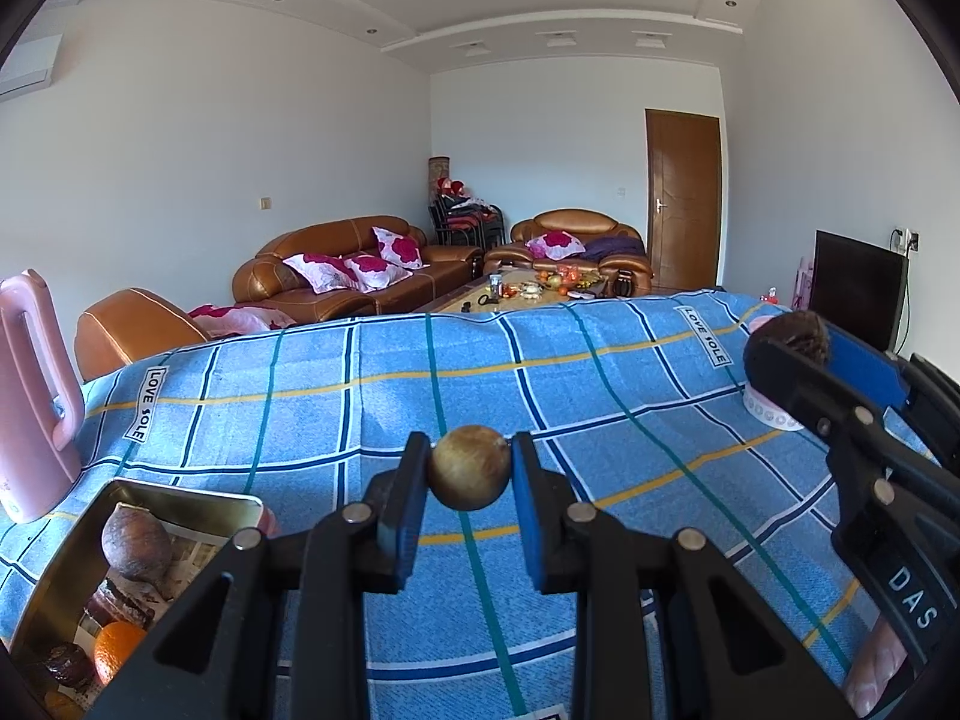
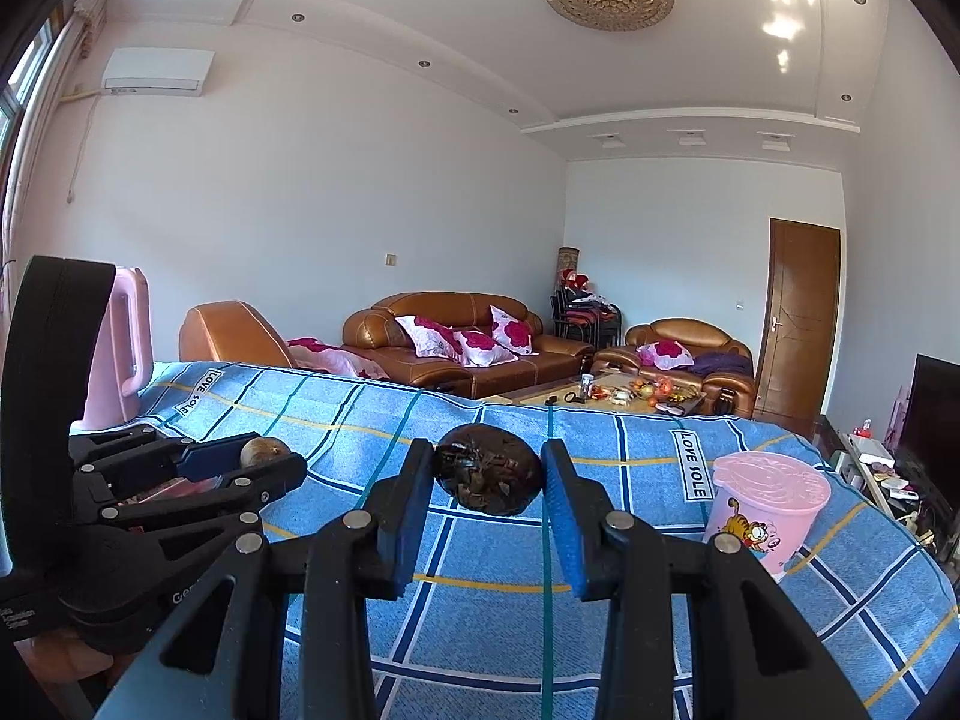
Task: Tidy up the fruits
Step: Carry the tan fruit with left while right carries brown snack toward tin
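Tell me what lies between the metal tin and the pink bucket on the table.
Between the metal tin and the pink bucket, both views show only blue checked tablecloth, with the two grippers holding fruit above it.

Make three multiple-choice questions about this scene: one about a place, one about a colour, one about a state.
1. Where is the orange?
A. in the metal tin
B. in the pink cup
C. on the cloth

2. What colour is the jug?
A. green
B. pink
C. white

3. What does the right claw do?
A. hangs open
B. grips a dark fruit
C. grips the cup

Answers:
1 A: the orange lies in the metal tin.
2 B: the jug is pink.
3 B: the right claw has both pads against the dark fruit.
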